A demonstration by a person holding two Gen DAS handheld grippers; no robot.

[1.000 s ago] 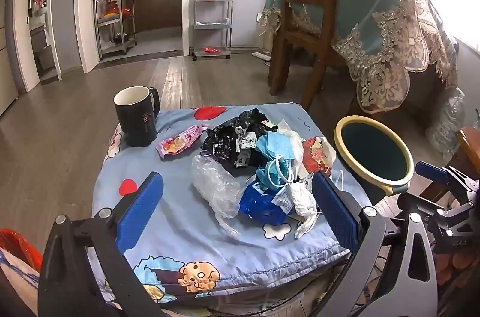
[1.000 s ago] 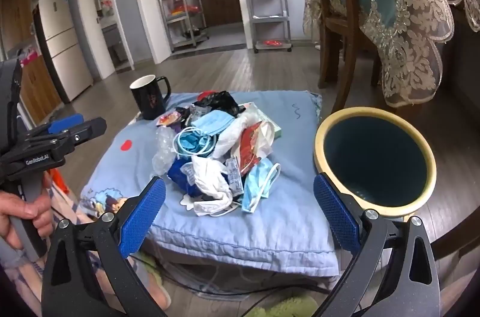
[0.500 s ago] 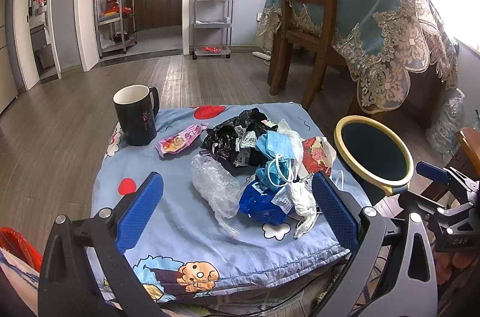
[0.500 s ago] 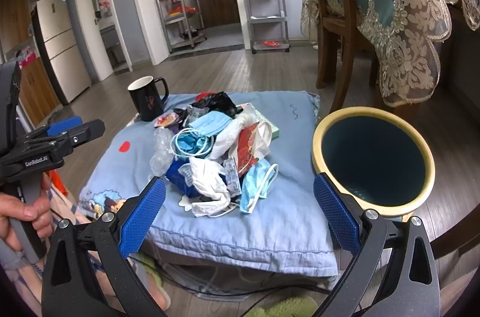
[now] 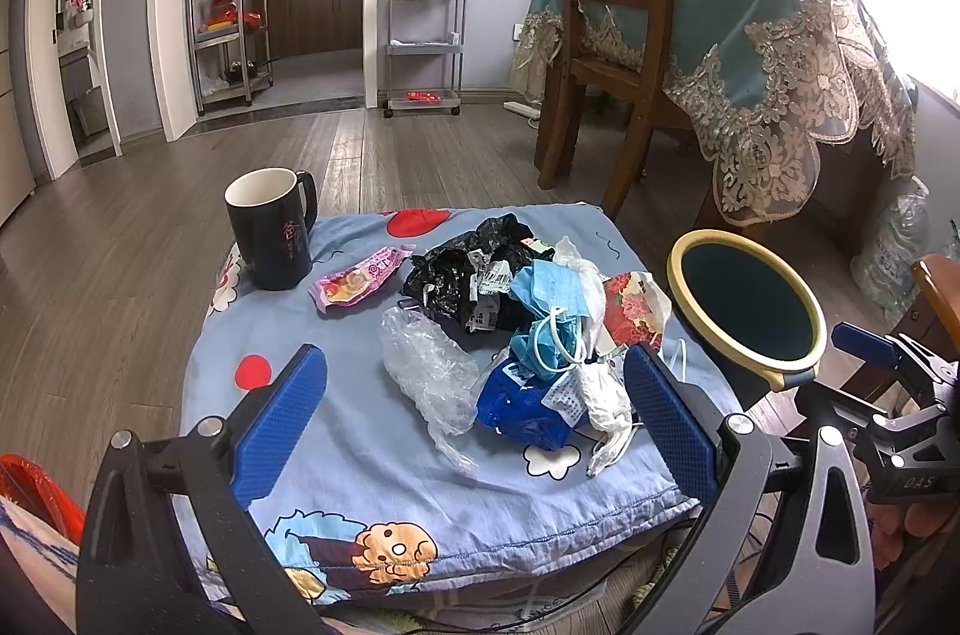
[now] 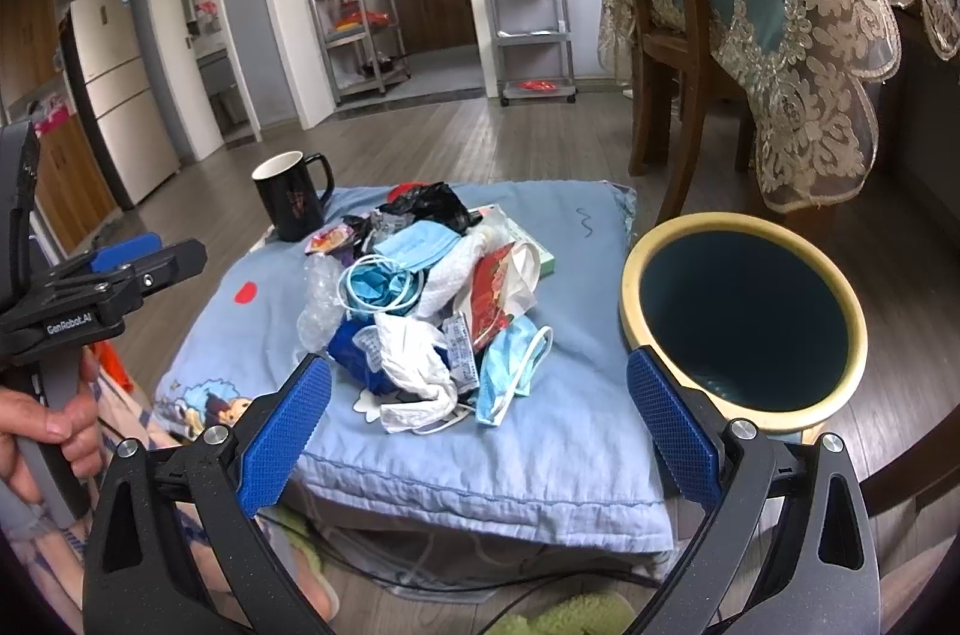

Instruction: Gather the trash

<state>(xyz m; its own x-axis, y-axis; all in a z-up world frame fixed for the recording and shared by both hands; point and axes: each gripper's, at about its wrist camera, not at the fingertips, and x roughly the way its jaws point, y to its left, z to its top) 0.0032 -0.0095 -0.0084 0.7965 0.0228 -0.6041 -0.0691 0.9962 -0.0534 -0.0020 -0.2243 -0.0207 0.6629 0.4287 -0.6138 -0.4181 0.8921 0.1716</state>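
**Both grippers wide, trash heap untouched on cushion**

Left gripper (image 5: pixel 477 416): jaws spread wide, nothing between them; hovers over the near edge of the blue cushion (image 5: pixel 360 455). Right gripper (image 6: pixel 480 422): jaws equally wide, empty, low at the cushion's front edge.

Trash pile (image 5: pixel 516 323) sits right of centre on the cushion: black bag, blue masks, clear plastic, white tissue. Pink wrapper (image 5: pixel 357 278) lies apart, just beside the mug (image 5: pixel 273 230) at the far left corner. Bare cloth open on the left and along the front. Bin (image 6: pixel 744 311) stands off the cushion's right edge, mouth open, near the pile.

Right view alone shows a green-edged box (image 6: pixel 528 245) under the pile's far side, and the hand (image 6: pixel 42 425) on the left gripper's handle. Left view alone shows the wrapper whole.

Against the frames a second back: pile, mug, bin unmoved; jaw spread unchanged; the right camera has drifted slightly.
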